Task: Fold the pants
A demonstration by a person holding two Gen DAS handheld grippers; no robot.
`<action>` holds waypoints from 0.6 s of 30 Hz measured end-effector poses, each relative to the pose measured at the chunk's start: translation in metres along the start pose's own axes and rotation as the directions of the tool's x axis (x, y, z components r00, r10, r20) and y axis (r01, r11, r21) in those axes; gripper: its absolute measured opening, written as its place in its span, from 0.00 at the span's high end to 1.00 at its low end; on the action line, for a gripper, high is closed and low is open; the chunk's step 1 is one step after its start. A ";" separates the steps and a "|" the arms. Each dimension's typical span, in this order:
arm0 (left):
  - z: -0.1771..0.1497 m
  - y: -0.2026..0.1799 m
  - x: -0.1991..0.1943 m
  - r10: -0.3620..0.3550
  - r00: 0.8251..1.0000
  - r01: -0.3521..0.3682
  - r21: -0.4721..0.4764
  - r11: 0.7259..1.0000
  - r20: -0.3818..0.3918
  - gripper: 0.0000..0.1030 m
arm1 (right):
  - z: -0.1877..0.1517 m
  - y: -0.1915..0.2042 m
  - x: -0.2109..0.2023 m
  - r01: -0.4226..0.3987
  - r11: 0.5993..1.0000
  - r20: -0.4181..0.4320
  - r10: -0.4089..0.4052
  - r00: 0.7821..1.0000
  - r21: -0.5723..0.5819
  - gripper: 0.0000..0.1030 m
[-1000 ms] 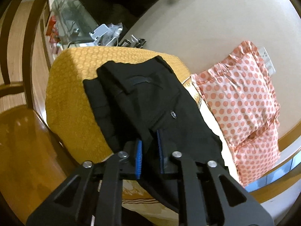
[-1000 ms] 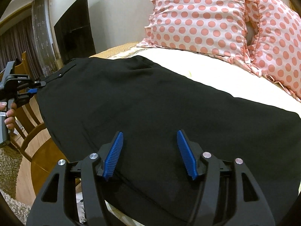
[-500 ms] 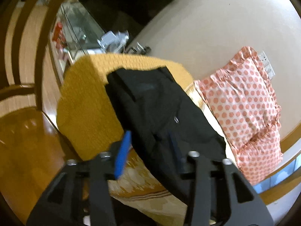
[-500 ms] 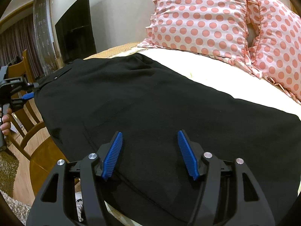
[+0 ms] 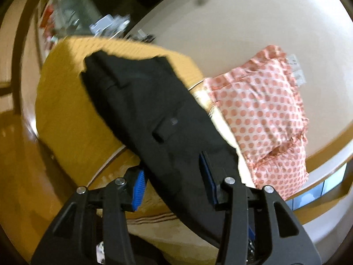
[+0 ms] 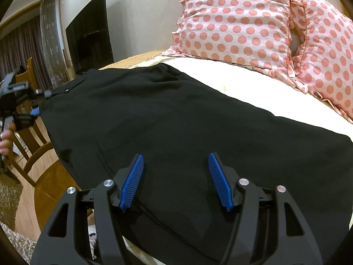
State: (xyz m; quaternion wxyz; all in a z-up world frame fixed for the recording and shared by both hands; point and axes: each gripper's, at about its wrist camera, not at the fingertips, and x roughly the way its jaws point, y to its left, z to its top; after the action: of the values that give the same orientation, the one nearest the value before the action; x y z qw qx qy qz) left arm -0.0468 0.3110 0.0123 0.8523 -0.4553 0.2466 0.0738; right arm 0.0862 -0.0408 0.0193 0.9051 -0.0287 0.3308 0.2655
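Observation:
Black pants [image 6: 176,119] lie spread across the bed, waistband toward the far left edge. In the left wrist view the pants [image 5: 150,110] run from the orange blanket down toward me. My left gripper [image 5: 172,183] is open, its blue pads either side of the cloth edge, holding nothing. It also shows far left in the right wrist view [image 6: 33,101], beside the waistband. My right gripper [image 6: 175,176] is open and empty, just above the near part of the pants.
Pink polka-dot pillows [image 6: 253,22] lie at the head of the bed. An orange blanket [image 5: 66,101] covers the bed's end. A wooden chair [image 6: 33,150] stands left of the bed. A dark TV [image 6: 88,37] hangs on the wall. A cluttered glass table [image 5: 72,6] stands beyond.
My left gripper has opened and let go of the pants edge, then drawn back. The waistband end has dropped flat onto the bed. The right gripper has barely moved.

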 end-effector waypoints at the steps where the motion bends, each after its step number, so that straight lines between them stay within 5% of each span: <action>1: 0.003 -0.003 0.002 0.020 1.000 -0.020 0.011 1.000 0.000 0.57 | 0.000 0.000 0.000 -0.001 1.000 0.001 0.001 1.000 0.000 0.38; 5: 0.014 0.006 0.012 0.082 0.997 -0.082 -0.035 0.996 -0.003 0.57 | 0.000 0.000 0.000 -0.002 1.000 0.003 0.002 1.000 -0.001 0.38; 9: 0.029 0.016 0.012 0.061 0.998 -0.060 -0.092 0.994 0.001 0.56 | -0.001 0.000 0.000 -0.005 1.000 0.008 0.005 1.000 -0.003 0.38; 15: 0.047 0.020 0.015 0.094 0.995 -0.087 -0.135 0.987 0.046 0.43 | -0.005 -0.001 -0.008 -0.010 1.000 0.034 0.010 0.999 -0.002 0.37; 17: 0.048 0.025 0.024 0.132 0.991 -0.126 -0.158 0.979 0.029 0.61 | -0.008 -0.004 -0.013 -0.013 1.000 0.049 0.012 0.999 0.012 0.36; 18: 0.047 0.025 0.026 0.159 0.987 -0.152 -0.148 0.977 0.031 0.78 | -0.010 -0.008 -0.019 -0.015 1.000 0.059 0.014 0.998 0.022 0.35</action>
State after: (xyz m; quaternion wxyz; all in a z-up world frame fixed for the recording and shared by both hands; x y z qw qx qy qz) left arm -0.0165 0.3614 0.0034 0.8136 -0.4937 0.2571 0.1678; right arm 0.0726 -0.0584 0.0222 0.9127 -0.0084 0.3072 0.2691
